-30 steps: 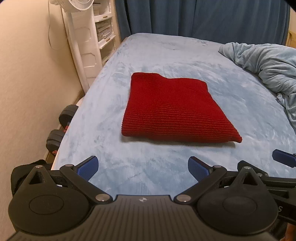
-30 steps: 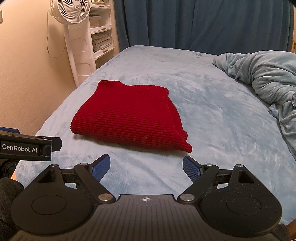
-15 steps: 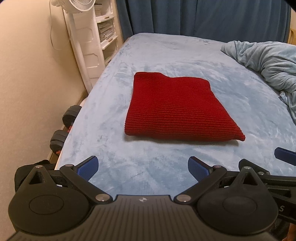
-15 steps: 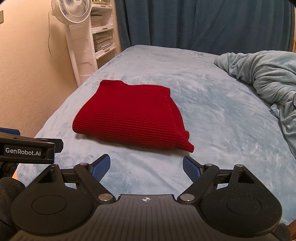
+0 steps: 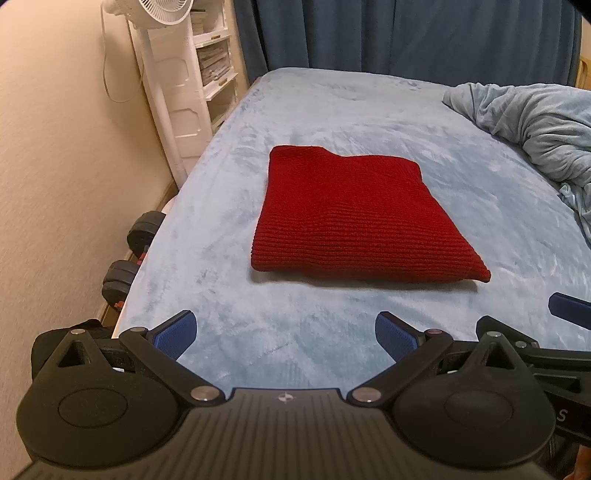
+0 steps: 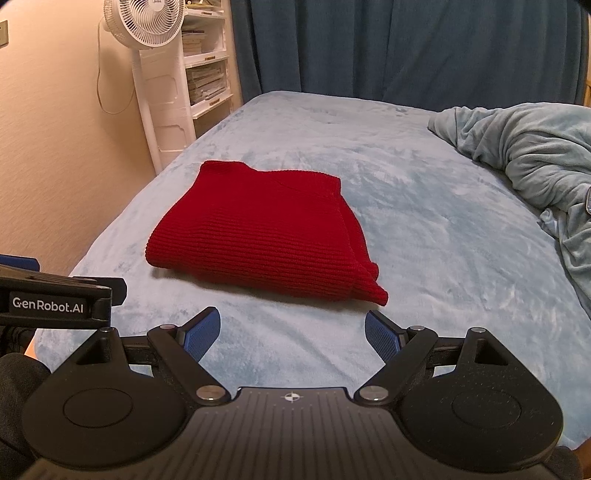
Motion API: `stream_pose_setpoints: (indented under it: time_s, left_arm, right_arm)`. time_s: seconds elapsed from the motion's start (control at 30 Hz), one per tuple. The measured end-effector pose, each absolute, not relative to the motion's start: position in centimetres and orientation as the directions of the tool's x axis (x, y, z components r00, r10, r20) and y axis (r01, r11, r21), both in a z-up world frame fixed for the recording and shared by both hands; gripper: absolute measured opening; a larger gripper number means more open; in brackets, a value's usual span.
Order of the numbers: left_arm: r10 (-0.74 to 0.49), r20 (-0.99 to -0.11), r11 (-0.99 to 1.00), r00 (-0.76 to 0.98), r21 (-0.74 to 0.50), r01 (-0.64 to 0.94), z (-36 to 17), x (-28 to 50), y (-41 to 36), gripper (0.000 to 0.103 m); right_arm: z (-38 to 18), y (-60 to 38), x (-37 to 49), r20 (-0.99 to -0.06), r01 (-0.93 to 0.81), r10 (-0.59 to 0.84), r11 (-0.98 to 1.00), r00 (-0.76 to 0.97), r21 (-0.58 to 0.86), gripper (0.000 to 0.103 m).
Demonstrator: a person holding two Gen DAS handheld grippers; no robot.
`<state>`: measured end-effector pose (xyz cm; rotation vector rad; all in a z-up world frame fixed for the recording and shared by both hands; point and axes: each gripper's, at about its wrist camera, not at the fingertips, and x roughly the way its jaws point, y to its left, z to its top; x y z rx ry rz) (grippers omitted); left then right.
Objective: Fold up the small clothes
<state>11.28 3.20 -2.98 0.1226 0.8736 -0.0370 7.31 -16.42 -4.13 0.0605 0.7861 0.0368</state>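
Wall: cream, left side.
Curtain: dark blue, behind the bed.
Fan: white, standing beside white shelves.

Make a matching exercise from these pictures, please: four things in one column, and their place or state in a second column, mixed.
Things:
1. red knit garment
2. crumpled blanket
3. white fan
4. dumbbells

Places or states:
A. on the floor between wall and bed
B. folded flat on the bed
C. bunched at the bed's right side
D. standing by the shelves

Pairs: 1-B, 2-C, 3-D, 4-A
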Motion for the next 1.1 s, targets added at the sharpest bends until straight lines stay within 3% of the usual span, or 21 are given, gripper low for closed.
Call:
stream_pose_setpoints:
  time_s: [1.1]
  left_arm:
    - [0.022,-0.76,0.993,0.649,0.091,0.073,-2.27,11.3,3.57,0.103]
  right_arm:
    - [-3.78,-16.76,7.61,-0.71,-0.024,0.066,0.997,0.702,0.069,0.087]
